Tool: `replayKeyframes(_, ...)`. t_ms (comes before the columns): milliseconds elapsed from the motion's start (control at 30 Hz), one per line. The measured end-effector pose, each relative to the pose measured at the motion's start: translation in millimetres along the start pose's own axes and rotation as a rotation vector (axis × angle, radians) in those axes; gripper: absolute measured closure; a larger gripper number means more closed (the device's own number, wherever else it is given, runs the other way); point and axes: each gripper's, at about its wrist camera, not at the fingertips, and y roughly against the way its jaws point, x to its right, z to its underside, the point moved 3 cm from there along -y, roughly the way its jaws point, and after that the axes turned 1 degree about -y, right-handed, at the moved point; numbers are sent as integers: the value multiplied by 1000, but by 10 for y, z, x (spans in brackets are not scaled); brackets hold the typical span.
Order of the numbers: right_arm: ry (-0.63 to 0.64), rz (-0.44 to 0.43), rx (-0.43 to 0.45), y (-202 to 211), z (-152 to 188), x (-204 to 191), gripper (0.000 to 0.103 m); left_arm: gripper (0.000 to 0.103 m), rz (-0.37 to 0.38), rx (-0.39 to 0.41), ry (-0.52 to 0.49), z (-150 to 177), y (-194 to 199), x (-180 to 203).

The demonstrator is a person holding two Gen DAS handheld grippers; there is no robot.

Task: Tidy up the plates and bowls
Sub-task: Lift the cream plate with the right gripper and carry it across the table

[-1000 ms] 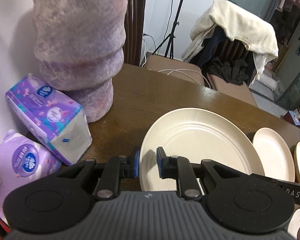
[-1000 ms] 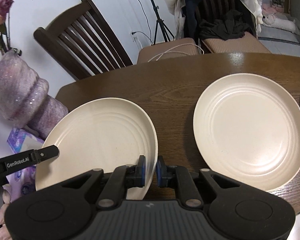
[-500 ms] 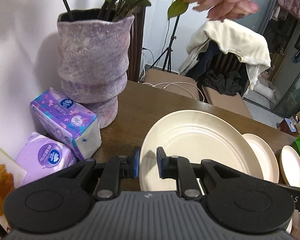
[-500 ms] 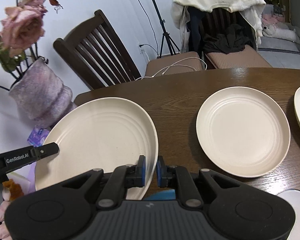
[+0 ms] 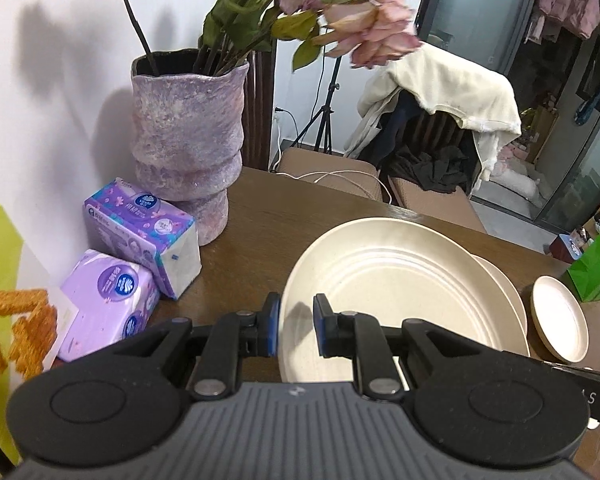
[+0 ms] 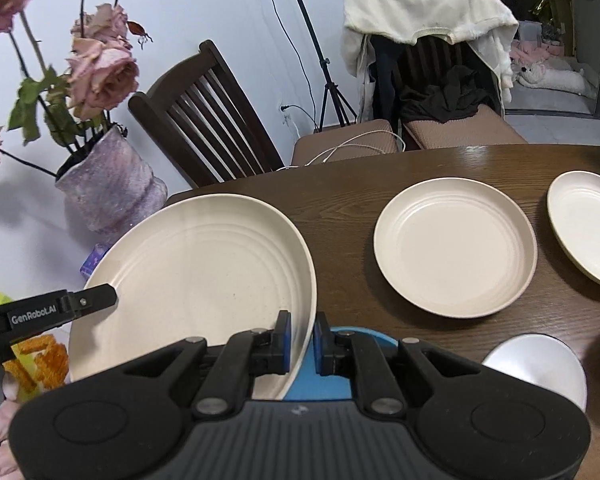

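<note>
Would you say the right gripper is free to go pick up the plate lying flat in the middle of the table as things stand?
Probably not yet: the right gripper is shut on the large plate's rim, as is the left gripper. The path to the middle plate looks open.

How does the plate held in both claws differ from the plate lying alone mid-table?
The held plate is clamped at its rim by the left claw and right claw and is tilted above the table; the lone plate lies flat and untouched. The held plate looks larger, though it is nearer the camera. Both are round, cream and ridged.
</note>
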Motion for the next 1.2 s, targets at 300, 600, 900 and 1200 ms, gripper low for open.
replayKeyframes(300, 10, 3, 26, 450, 196, 103, 92, 86, 14, 16, -13, 206, 412, 210)
replayKeyframes(600, 19, 20, 45, 876, 429, 236, 92, 86, 28, 13, -16, 515, 740, 419)
replayKeyframes(900, 16, 24, 45, 1221, 703, 406, 92, 86, 42, 14, -23, 836, 1052, 563)
replayKeyframes(1200, -1, 17, 66, 1571, 973, 598, 92, 86, 68, 28, -48, 1078, 1330, 760)
